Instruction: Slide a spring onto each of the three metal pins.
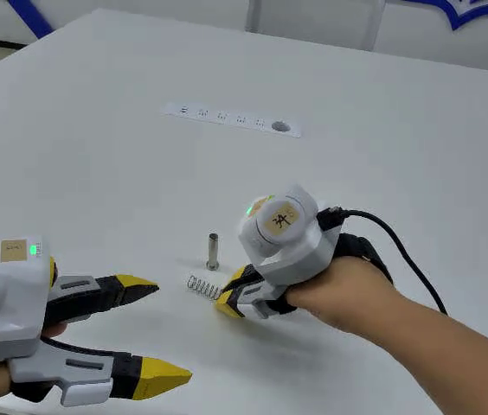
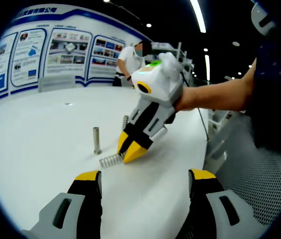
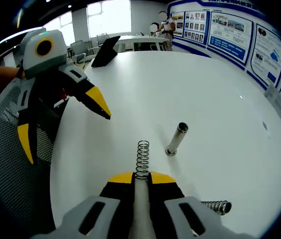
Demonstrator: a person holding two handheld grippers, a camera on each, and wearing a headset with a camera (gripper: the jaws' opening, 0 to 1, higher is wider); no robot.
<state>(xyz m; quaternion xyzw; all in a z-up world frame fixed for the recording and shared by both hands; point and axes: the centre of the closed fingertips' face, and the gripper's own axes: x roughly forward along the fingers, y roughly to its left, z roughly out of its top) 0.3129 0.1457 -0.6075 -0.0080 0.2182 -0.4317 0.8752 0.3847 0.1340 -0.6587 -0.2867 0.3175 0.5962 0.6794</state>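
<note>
Exhibition-style hall around a large white desk (image 1: 97,130).
A flush socket strip (image 1: 227,118) is set into the desk toward its far edge. Blue-and-white display boards (image 2: 66,47) line the wall beyond. Long light strips (image 2: 198,15) run across a dark ceiling. Bright windows (image 3: 108,12) stand at one end of the room, and a grey mesh chair (image 2: 265,184) sits beside the desk's edge.

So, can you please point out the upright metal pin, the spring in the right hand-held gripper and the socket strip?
metal pin (image 1: 213,252): head view, middle of its shaft.
spring (image 3: 142,159): right gripper view, middle coils.
socket strip (image 1: 231,118): head view, centre of its face.
</note>
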